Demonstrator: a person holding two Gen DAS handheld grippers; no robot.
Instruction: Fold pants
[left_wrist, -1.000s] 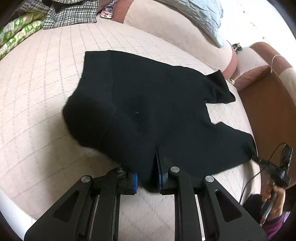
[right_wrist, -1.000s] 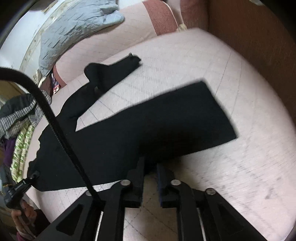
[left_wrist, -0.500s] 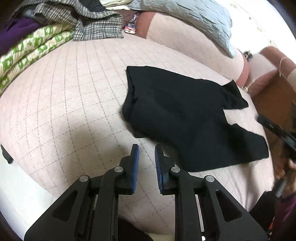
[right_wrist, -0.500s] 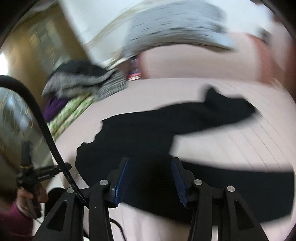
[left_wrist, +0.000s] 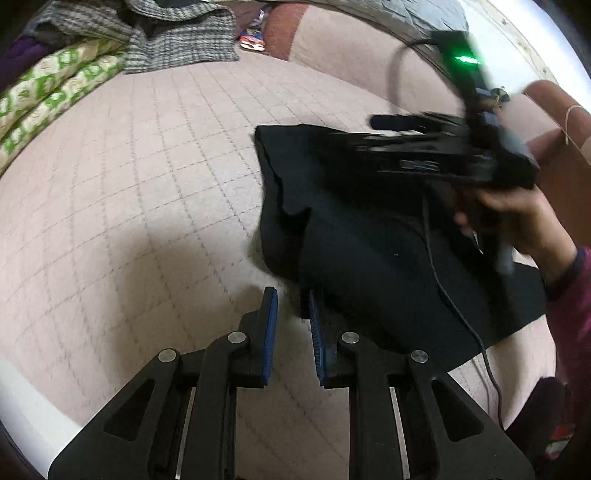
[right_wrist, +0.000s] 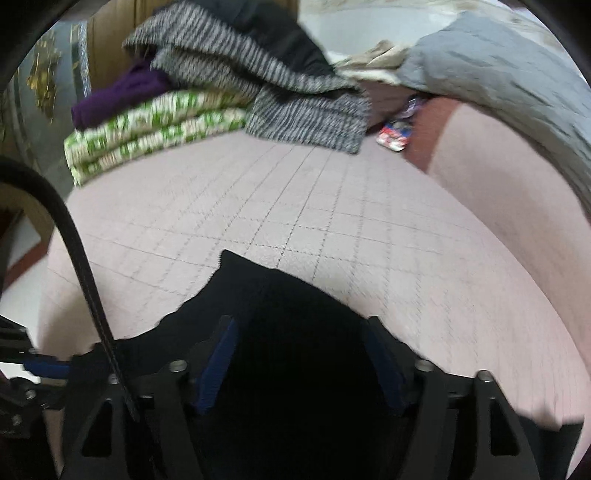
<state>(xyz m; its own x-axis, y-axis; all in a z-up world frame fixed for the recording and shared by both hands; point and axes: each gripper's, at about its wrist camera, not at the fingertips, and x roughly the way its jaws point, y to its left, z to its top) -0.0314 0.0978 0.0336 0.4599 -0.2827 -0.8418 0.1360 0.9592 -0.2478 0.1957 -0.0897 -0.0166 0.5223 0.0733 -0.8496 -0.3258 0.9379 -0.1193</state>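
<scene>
Now the black pants (left_wrist: 369, 236) are lying folded on the pink quilted bed (left_wrist: 147, 177). Left gripper (left_wrist: 291, 306) is sitting nearly closed and empty — just beside their edge. Right gripper (right_wrist: 299, 332) has just been opening wide over the pants — holding nothing.

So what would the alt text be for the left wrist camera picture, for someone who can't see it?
Black pants lie partly folded on a pale pink quilted bed cover. In the foreground the left gripper, black with blue pads, is nearly closed and empty beside the cloth's near edge. At right a person's hand holds the blurred right gripper above the pants.
</scene>
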